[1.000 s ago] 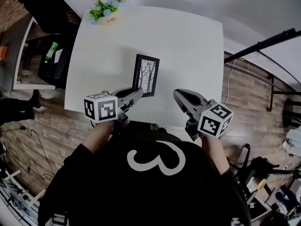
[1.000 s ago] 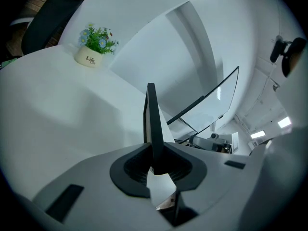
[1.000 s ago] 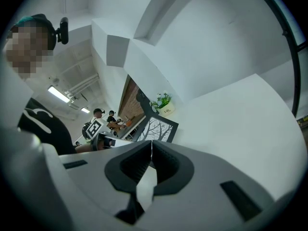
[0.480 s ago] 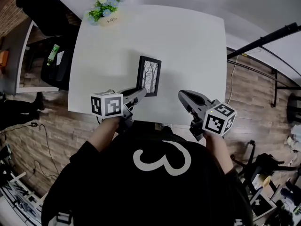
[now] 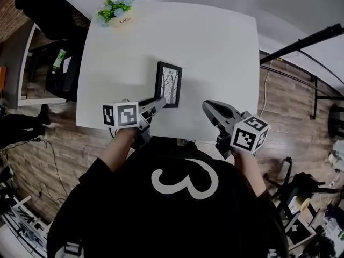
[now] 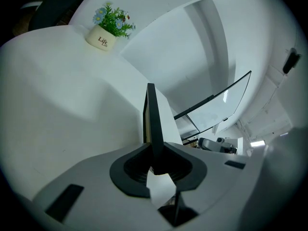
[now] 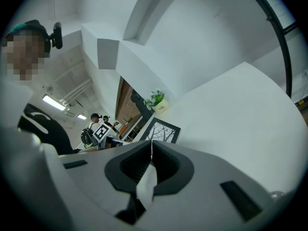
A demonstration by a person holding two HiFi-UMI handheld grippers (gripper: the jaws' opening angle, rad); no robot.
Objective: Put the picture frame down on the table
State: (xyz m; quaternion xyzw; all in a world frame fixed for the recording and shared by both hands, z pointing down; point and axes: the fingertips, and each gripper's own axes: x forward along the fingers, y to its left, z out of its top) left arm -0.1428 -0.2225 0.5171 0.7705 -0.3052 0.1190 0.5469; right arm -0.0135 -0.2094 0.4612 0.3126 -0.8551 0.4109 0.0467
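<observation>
By the desk (image 5: 215,52) edge our left tongs (image 6: 156,160) pinch the picture frame (image 5: 169,85) by its rim, likely light, fragile; right tongs (image 7: 150,150) pressed together.

Head view: high above desk (image 5: 215,47), looking steeply down. Left gripper view: low, close, looking along fingers (image 6: 91,186) toward flower pot (image 6: 102,38). Right gripper view: low, looking across desk. All share picture frame (image 5: 168,85), flower pot.
</observation>
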